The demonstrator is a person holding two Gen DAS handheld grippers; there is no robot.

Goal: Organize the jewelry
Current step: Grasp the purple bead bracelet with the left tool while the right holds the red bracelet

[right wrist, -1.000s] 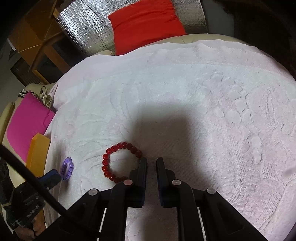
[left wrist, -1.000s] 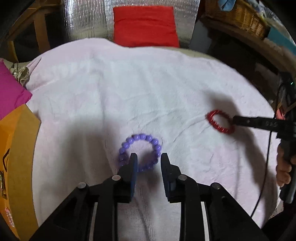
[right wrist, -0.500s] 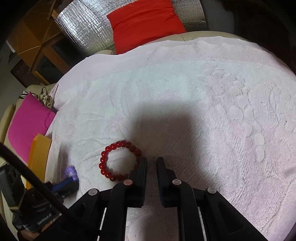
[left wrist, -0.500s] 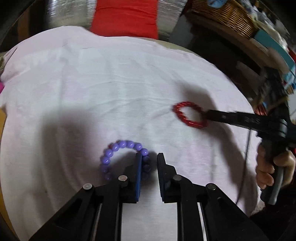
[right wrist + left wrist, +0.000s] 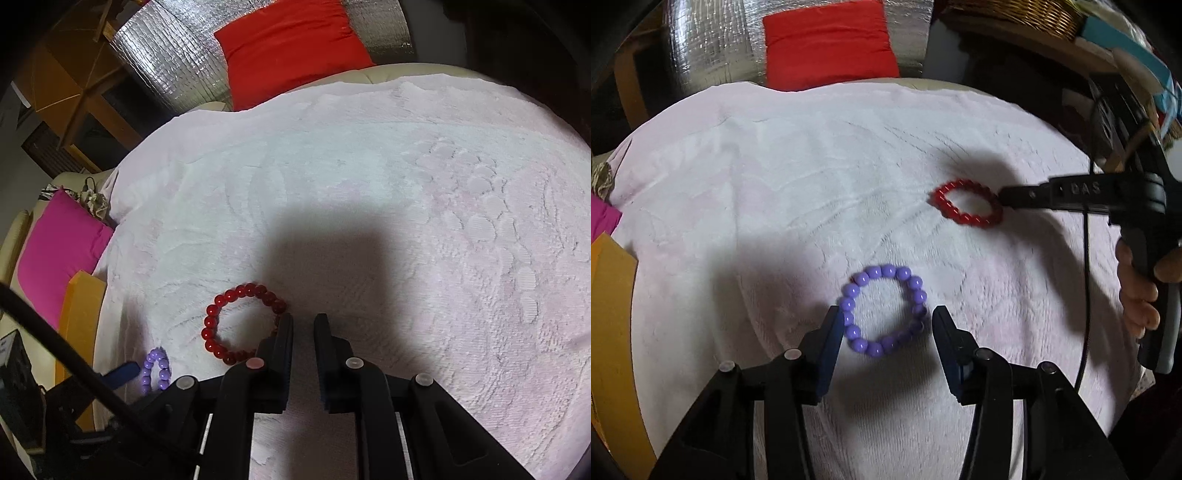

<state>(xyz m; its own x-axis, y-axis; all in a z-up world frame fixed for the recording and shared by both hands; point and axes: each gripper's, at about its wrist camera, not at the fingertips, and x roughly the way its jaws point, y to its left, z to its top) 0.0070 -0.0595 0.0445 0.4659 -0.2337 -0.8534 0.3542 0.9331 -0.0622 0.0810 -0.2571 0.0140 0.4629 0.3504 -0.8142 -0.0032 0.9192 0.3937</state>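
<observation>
A purple bead bracelet (image 5: pixel 882 272) lies flat on the pale pink towel (image 5: pixel 775 184), between the two fingers of my left gripper (image 5: pixel 886 312). Its jaws are opening, and the pads stand just off the beads on either side. A red bead bracelet (image 5: pixel 971 221) lies further right. My right gripper (image 5: pixel 303 319) sits at its right end, nearly shut, with only towel in the narrow gap. The red bracelet (image 5: pixel 210 321) lies against the outer side of its left finger, which hides some beads. In the right wrist view the purple bracelet (image 5: pixel 153 358) is at the lower left.
A red cushion (image 5: pixel 827 40) leans on silver foil behind the towel. A pink cushion (image 5: pixel 62 251) and an orange box (image 5: pixel 609 314) border the left edge. A wicker basket (image 5: pixel 1015 11) stands at the back right. A person's hand (image 5: pixel 1137 295) and a cable hang at the right.
The left jaws were shut on the purple bracelet's near side and have spread, leaving it loose between them. The left gripper shifted sideways. The right gripper and red bracelet stayed put.
</observation>
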